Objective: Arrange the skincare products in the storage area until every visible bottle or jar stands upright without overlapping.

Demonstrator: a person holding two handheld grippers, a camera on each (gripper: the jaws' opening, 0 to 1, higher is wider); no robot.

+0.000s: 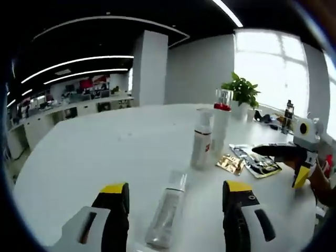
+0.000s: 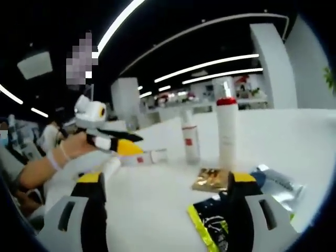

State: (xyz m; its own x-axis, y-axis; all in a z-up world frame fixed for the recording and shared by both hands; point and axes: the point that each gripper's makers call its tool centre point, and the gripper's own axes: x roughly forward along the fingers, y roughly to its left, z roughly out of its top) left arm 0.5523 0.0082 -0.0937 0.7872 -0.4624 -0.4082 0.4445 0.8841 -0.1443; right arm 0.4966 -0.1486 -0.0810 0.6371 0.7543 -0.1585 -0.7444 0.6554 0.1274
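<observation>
Three bottles are on the worktop (image 1: 105, 152): two upright and one lying down. The upright ones are a tall white bottle with a red band (image 1: 221, 123) and a shorter white bottle with a red label (image 1: 201, 140); the lying one is a clear bottle (image 1: 167, 210). Flat sachets number at least three: one gold sachet (image 1: 230, 164) and two or more dark-and-silver sachets (image 1: 260, 164), overlapping. One potted plant (image 1: 241, 94) stands by the far edge.
</observation>
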